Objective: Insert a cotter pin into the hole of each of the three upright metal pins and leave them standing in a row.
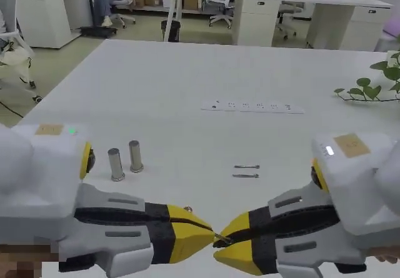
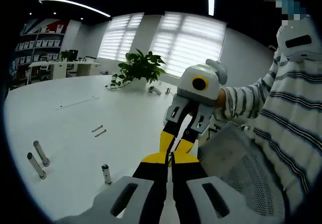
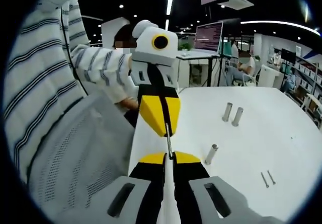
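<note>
Nearest, the left gripper (image 1: 208, 233) and right gripper (image 1: 220, 245) met tip to tip, both clamped on one cotter pin (image 1: 221, 237). Two spare cotter pins (image 1: 246, 166) lay farther right; two metal pins (image 1: 116, 164) stood far left, and a third pin (image 3: 212, 154) stood near the tips.

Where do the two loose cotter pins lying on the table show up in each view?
Head view: loose cotter pins right of centre, just below mid-height.
Left gripper view: left of centre, lying side by side.
Right gripper view: lower right.
Shared landmark: the two upright metal pins standing together.
</note>
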`<state>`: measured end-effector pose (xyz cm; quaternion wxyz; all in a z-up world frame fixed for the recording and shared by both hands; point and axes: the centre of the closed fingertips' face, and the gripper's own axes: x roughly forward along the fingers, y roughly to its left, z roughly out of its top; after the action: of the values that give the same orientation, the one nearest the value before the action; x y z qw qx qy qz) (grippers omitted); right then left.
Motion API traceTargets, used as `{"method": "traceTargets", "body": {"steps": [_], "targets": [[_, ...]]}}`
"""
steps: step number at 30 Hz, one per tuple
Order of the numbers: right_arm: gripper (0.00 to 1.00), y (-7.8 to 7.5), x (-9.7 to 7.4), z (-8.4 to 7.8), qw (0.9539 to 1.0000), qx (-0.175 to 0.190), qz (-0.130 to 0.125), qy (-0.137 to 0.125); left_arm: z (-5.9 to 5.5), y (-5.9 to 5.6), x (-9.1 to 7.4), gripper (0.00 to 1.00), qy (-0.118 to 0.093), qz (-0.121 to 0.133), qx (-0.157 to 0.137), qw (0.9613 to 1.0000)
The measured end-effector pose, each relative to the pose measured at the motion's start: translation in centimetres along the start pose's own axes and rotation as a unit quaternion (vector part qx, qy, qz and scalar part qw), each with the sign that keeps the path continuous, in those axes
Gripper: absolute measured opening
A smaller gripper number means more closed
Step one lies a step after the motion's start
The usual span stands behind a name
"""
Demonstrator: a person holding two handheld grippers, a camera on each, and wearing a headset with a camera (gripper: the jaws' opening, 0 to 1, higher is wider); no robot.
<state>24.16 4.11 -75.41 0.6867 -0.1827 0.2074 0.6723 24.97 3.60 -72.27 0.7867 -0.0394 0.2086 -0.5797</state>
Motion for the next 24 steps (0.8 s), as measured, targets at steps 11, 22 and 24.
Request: {"method": "traceTargets", "body": {"steps": [11,22,24], "targets": [[0.04,0.9,-0.3,-0.3,0.9997,-0.012,0.021,0.01,-1.5,-0.6,0.1,0.0,0.033,-0.021,0.023,0.999],[0.04,1.2,-0.7,0.4,0.9992,-0.01,0.038,0.004,-1.9,-0.8,-0.1,0.0,0.043,-0.028,0.041,0.9978],[0.04,1.4,-0.7,0.5,0.9989,-0.013,0.045,0.004,-2.0,-0.9,0.0,0.0,0.048,-0.031,0.054,0.9969]]}}
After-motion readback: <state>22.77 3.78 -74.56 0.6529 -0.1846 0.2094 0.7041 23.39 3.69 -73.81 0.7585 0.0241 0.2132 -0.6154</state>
